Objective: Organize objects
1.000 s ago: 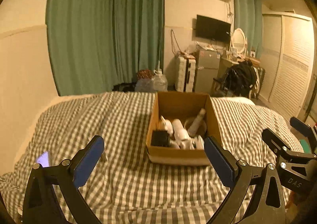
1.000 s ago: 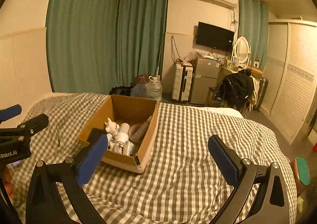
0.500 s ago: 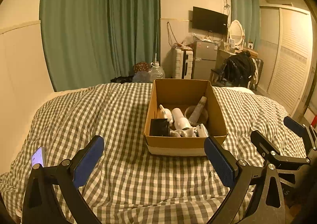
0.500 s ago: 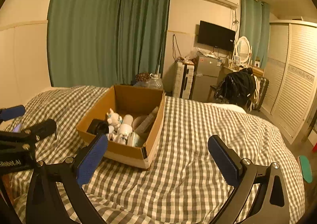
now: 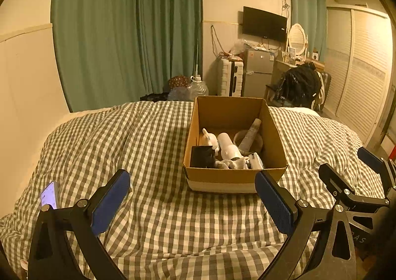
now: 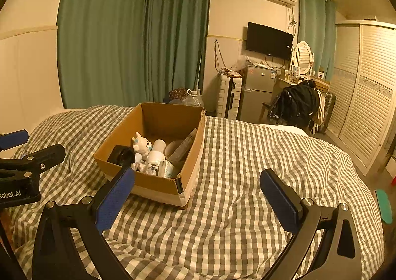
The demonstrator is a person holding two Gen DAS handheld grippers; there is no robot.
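Observation:
An open cardboard box (image 5: 235, 178) (image 6: 158, 183) sits on the checked bed cover (image 5: 148, 146). Inside lie a black box-like object (image 5: 202, 156) (image 6: 122, 155), a white toy figure (image 5: 208, 138) (image 6: 141, 144), a white bottle (image 5: 229, 147) (image 6: 156, 153), a grey tube (image 5: 250, 135) leaning in a bowl (image 5: 258, 141), and a small packet (image 5: 255, 161). My left gripper (image 5: 193, 199) is open and empty, just short of the box's near wall. My right gripper (image 6: 198, 195) is open and empty, to the right of the box's near corner.
A lit phone (image 5: 48, 195) lies on the bed at the left. Green curtains (image 5: 128, 32), a small fridge (image 5: 257, 74), a white suitcase (image 5: 230, 77) and a chair with a black bag (image 5: 297, 87) stand beyond the bed. White wardrobe doors (image 5: 358, 69) are at the right.
Both grippers have risen and tilted down a little, so the box sits lower in each view and its inside shows more. Both stay open and empty.

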